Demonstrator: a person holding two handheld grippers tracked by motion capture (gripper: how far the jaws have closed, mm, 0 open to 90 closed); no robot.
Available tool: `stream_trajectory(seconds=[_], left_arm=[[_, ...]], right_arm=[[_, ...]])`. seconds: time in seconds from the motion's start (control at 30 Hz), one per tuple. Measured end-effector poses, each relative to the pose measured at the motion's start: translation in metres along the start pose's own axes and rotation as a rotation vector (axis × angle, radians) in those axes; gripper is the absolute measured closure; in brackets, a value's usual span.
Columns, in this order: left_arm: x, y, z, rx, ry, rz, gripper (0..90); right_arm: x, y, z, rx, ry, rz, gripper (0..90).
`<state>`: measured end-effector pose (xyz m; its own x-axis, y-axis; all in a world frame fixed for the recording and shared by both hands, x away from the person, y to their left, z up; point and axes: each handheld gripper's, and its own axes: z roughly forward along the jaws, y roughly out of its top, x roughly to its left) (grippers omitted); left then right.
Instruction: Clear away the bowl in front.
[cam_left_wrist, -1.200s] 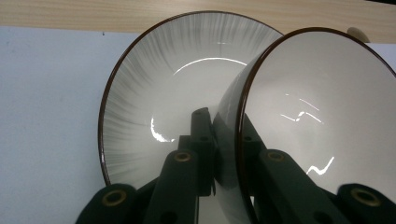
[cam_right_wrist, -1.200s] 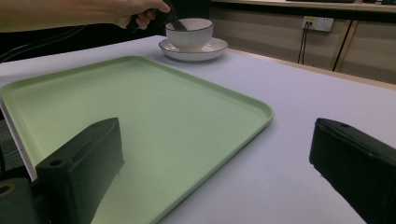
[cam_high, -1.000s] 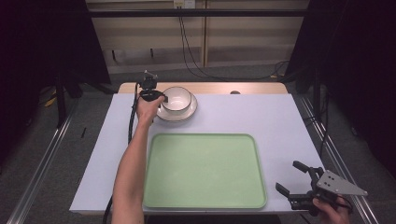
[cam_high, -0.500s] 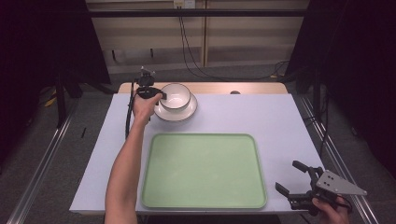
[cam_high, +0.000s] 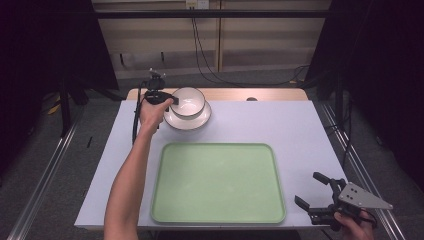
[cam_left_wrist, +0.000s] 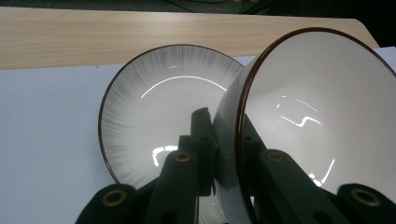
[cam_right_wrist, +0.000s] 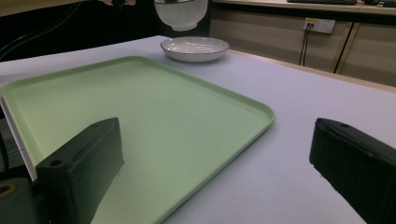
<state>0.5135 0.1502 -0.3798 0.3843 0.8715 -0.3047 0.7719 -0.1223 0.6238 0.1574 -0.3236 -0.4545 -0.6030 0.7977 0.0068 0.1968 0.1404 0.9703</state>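
A white bowl (cam_high: 189, 102) with a dark rim hangs just above a matching white plate (cam_high: 196, 120) at the far side of the table. My left gripper (cam_high: 170, 101) is shut on the bowl's left rim, one jaw inside and one outside. In the left gripper view the bowl (cam_left_wrist: 317, 112) tilts at the right, and the plate (cam_left_wrist: 154, 107) lies below and behind it. From the right gripper view, the bowl (cam_right_wrist: 181, 14) floats clear of the plate (cam_right_wrist: 195, 49). My right gripper (cam_high: 316, 192) stands open at the near right corner with nothing between its fingers.
A large pale green tray (cam_high: 218, 183) lies at the middle front of the white table top (cam_high: 280, 125). A wooden strip (cam_high: 270, 94) runs along the far edge. Cables hang behind the table.
The left hand has lifted the bowl off the plate and slightly up. The right gripper has stayed in place.
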Motion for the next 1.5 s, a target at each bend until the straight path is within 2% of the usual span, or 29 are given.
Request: stream_trajectory(seconds=[0.07,0.2,0.3,0.33,0.37,0.47,0.5,0.67,0.77,1.0,1.07,1.1,1.27,1.5], left_arm=[[-0.004,-0.001,-0.002,-0.020,0.000,-0.004,82.5],[-0.010,-0.001,-0.004,-0.023,-0.011,0.007,82.5],[-0.017,-0.002,-0.007,-0.022,-0.016,0.046,82.4],[-0.017,-0.002,-0.007,-0.022,-0.016,0.046,82.5],[-0.018,-0.002,-0.008,-0.019,-0.034,0.038,82.5],[-0.021,-0.003,-0.007,-0.028,-0.030,0.036,82.5],[-0.022,-0.004,-0.007,-0.010,-0.035,0.044,82.5],[-0.029,-0.006,-0.008,-0.005,-0.055,0.054,82.4],[-0.036,-0.007,-0.008,0.008,-0.061,0.085,82.5],[-0.045,-0.009,-0.007,0.021,-0.085,0.114,82.4],[-0.048,-0.010,-0.005,0.034,-0.099,0.112,82.4],[-0.051,-0.012,-0.004,0.037,-0.097,0.129,82.4],[-0.064,-0.015,0.001,0.053,-0.109,0.153,82.4],[-0.075,-0.018,0.005,0.064,-0.132,0.181,82.4]], right_arm=[[0.000,0.000,0.000,0.003,-0.001,0.001,2.7],[0.000,0.000,0.000,0.001,0.002,-0.001,2.7],[0.000,0.000,0.000,0.002,0.002,0.003,2.7],[0.000,0.000,0.000,0.002,0.002,0.003,2.7],[0.000,0.000,0.000,0.002,0.005,-0.003,2.7],[0.000,0.000,0.000,-0.003,0.003,-0.011,2.6],[0.000,0.000,0.000,-0.004,0.006,-0.011,2.6],[0.000,0.000,0.001,-0.005,0.007,-0.017,2.4],[0.001,0.000,0.000,-0.006,0.007,-0.024,2.4],[0.001,0.000,0.000,-0.007,0.002,-0.017,2.3],[0.001,0.000,0.000,-0.006,0.002,-0.018,2.3],[0.001,0.000,0.000,-0.002,0.002,-0.020,2.3],[0.001,0.000,0.000,-0.002,0.002,-0.019,2.3],[0.001,0.000,0.000,-0.002,0.004,-0.015,2.4]])
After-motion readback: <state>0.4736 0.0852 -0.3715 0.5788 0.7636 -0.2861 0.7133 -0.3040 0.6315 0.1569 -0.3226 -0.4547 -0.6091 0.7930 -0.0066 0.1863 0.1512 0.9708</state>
